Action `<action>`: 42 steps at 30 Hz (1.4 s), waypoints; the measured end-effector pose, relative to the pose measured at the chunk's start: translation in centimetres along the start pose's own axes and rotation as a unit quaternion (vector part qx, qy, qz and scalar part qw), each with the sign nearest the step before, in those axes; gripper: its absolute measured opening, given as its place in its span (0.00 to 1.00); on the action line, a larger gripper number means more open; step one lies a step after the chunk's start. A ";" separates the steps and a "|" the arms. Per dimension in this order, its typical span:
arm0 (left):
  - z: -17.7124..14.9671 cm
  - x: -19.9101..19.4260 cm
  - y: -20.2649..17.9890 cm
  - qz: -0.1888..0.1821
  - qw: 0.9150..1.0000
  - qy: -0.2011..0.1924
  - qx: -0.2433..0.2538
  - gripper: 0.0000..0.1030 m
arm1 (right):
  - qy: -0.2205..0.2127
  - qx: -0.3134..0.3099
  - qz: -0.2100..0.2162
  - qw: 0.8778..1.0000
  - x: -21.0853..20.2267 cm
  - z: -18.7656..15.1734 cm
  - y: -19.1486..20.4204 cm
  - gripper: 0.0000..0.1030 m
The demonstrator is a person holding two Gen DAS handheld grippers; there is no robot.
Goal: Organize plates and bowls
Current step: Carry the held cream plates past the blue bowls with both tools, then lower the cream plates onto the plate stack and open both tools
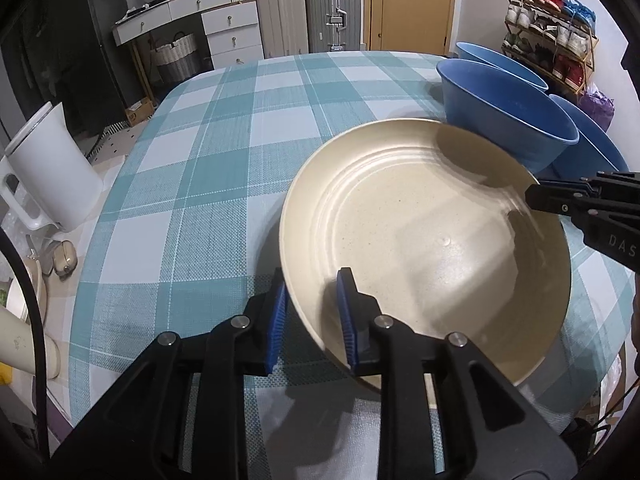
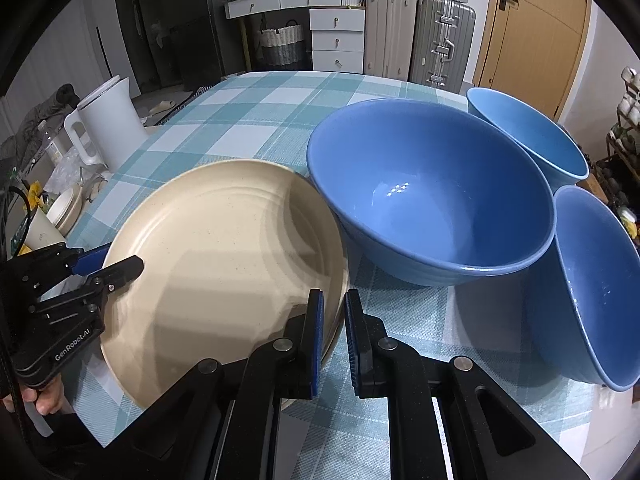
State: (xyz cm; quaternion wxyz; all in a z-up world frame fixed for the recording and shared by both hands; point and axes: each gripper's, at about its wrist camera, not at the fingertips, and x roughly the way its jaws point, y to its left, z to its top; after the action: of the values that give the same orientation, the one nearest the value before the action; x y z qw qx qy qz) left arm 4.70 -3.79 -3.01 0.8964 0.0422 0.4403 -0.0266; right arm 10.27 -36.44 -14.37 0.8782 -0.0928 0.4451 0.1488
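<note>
A cream plate [image 1: 420,240] lies on the teal checked tablecloth [image 1: 208,168], tilted. My left gripper [image 1: 312,312] straddles its near rim, one pad outside and one inside, shut on the rim. In the right wrist view the plate [image 2: 216,272] sits at the left, and my right gripper [image 2: 334,336] straddles its right rim with a narrow gap, gripping it. The left gripper shows there on the plate's far rim [image 2: 108,268]. Three blue bowls stand to the right: a large one [image 2: 432,192], one behind [image 2: 528,136], one tipped at the right [image 2: 592,284].
A white kettle [image 2: 108,128] stands beside the table's left edge. A cup [image 2: 42,236] and small items lie near it. Drawers, a basket and suitcases [image 2: 440,40] stand at the far wall. A shoe rack [image 1: 552,28] is at the right.
</note>
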 end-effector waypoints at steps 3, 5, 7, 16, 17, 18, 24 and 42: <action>0.0 0.0 -0.1 0.002 1.000 0.000 0.005 0.20 | 0.001 0.000 0.000 1.000 0.0 -0.1 -0.1 0.11; -0.1 0.0 -0.2 0.005 1.000 -0.001 0.008 0.20 | 0.001 -0.001 -0.002 1.000 0.1 -0.1 -0.1 0.12; -0.1 0.0 -0.3 0.007 1.000 -0.002 0.011 0.20 | 0.000 -0.001 -0.003 1.000 0.2 -0.1 -0.1 0.12; -0.2 0.1 -0.2 -0.006 1.000 0.000 0.008 0.24 | 0.001 -0.004 -0.007 1.000 0.3 -0.4 -0.2 0.14; -0.1 0.1 -0.1 -0.011 1.000 0.000 0.004 0.24 | 0.001 -0.003 -0.006 1.000 0.3 -0.4 -0.1 0.14; -0.1 0.1 0.1 -0.015 1.000 0.002 0.000 0.24 | 0.001 -0.003 -0.006 1.000 0.2 -0.4 0.0 0.14; 0.0 0.4 1.2 -0.044 0.999 0.012 -0.031 0.24 | 0.004 -0.003 0.003 1.000 -0.2 -0.6 0.0 0.21; 0.9 -3.0 4.2 -0.075 0.994 -0.021 -0.080 0.60 | -0.036 -0.014 0.026 0.999 -4.1 0.1 1.6 0.66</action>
State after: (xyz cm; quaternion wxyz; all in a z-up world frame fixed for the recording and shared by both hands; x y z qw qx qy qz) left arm 3.92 0.29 0.15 0.9014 -0.0629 0.4243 -0.0595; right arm 7.54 -35.62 -11.02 0.8880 -0.0885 0.4132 0.1812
